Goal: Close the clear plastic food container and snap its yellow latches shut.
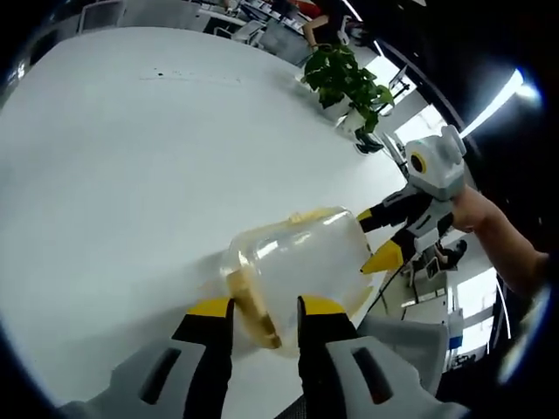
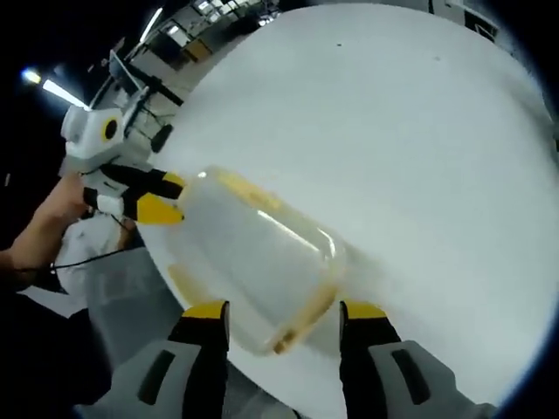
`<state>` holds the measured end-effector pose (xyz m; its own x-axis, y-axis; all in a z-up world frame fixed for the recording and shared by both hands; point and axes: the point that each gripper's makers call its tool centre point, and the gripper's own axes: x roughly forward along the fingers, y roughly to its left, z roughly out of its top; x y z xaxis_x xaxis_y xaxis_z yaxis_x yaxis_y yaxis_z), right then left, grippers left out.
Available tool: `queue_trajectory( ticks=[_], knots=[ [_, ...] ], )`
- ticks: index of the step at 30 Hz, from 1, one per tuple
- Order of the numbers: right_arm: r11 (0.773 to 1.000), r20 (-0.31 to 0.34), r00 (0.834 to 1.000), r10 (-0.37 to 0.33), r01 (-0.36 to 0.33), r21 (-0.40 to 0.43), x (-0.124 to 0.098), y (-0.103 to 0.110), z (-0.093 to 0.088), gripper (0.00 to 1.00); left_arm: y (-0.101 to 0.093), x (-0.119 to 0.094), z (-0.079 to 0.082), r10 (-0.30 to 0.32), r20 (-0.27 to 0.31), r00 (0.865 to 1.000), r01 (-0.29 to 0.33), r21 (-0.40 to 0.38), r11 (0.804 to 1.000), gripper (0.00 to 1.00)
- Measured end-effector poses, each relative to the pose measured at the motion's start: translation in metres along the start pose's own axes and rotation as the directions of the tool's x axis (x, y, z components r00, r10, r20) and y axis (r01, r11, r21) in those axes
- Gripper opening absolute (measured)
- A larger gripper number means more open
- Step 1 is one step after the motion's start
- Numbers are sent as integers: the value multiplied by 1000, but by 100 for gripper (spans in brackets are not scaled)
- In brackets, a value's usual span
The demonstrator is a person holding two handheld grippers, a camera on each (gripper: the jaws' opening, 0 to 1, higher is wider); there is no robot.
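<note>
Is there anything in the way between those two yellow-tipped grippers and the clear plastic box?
Nothing visible. The clear container lies on the white table right at both grippers: the left gripper closes in on one end of it, and the right gripper straddles the opposite end. The potted plant stands well off to the side.

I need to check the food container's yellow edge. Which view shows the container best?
The right gripper view: the container lies large and whole between the open claw tips. In the left gripper view the container is smaller, its near end behind the claw tips.
</note>
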<state>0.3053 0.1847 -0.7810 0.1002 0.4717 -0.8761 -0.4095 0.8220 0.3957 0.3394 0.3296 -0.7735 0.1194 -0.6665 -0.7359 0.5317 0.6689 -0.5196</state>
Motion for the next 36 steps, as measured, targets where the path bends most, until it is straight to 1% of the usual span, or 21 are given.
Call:
queue_trajectory(
  ticks=[1,2,3,5,6,8,9,14,16,18,22,24,28,29,30,31,32,33,34,35,36],
  knots=[
    [1000,-4,1000,-7,7,-12,-2,0,-2,50,0,0,0,0,1,1000,0,1,1000,27],
    [998,-3,1000,-22,22,-62,-4,0,-2,48,0,0,0,2,2,1000,-2,0,1000,27],
    [995,-6,1000,-20,20,-93,-5,2,-2,46,0,0,0,3,2,1000,-3,-1,1000,27],
    [996,-17,1000,0,-1,-91,-4,9,-5,40,-1,0,-1,4,0,1000,-4,-6,1000,27],
    [998,-23,1000,-2,1,-63,-3,7,-6,40,-2,0,-2,3,-5,1000,-3,-9,1000,27],
    [999,-15,1000,-2,1,-51,-3,8,-5,41,-2,1,-2,4,-5,1000,-4,-6,1000,27],
    [1000,-16,1000,-3,3,-14,-3,9,-6,40,-2,1,-2,7,-6,1000,-7,-8,1000,27],
    [1000,-15,1000,-23,22,-9,-2,9,-5,39,-3,2,-2,15,-11,1000,-14,4,1000,26],
    [1000,-16,999,-29,30,7,-1,9,-4,39,-4,1,-3,16,-11,1000,-16,-4,1000,25],
    [999,2,999,-34,34,21,0,9,-2,38,-5,0,-7,18,-36,999,-18,-4,1000,25],
    [1000,5,1000,-28,28,-12,0,10,-1,37,-5,-1,-13,8,-35,999,-8,-16,1000,24],
    [999,-5,999,-32,32,-12,0,10,-1,37,-5,-1,-13,2,-10,1000,-3,-30,1000,23],
    [999,-6,999,-34,34,-16,1,9,-1,36,-7,-1,-12,17,3,1000,-17,-34,999,23],
    [999,-2,999,-32,32,-19,1,10,-1,36,-7,-1,-12,21,1,1000,-21,-50,999,22],
    [998,21,999,-39,40,-44,2,8,3,36,-18,-5,-12,-30,-17,999,28,-105,994,21],
    [999,12,999,-31,31,-21,1,8,1,36,-11,-8,-9,-1,-10,1000,0,-57,998,21],
    [999,9,999,-33,33,-28,1,8,1,36,-9,-13,-8,10,-8,1000,-10,-45,999,21],
    [999,7,999,-35,36,-27,1,8,1,36,-9,-10,-10,14,-9,1000,-15,-55,998,21],
    [999,4,999,-37,37,-30,1,9,2,35,-7,-13,-10,14,-11,1000,-15,-63,998,21],
    [999,3,999,-37,37,-30,1,9,1,35,-7,-10,-11,14,-10,1000,-15,-64,998,21],
    [999,2,999,-39,39,-29,2,9,2,35,-7,-11,-12,17,-5,1000,-17,-62,998,21]
  ],
)
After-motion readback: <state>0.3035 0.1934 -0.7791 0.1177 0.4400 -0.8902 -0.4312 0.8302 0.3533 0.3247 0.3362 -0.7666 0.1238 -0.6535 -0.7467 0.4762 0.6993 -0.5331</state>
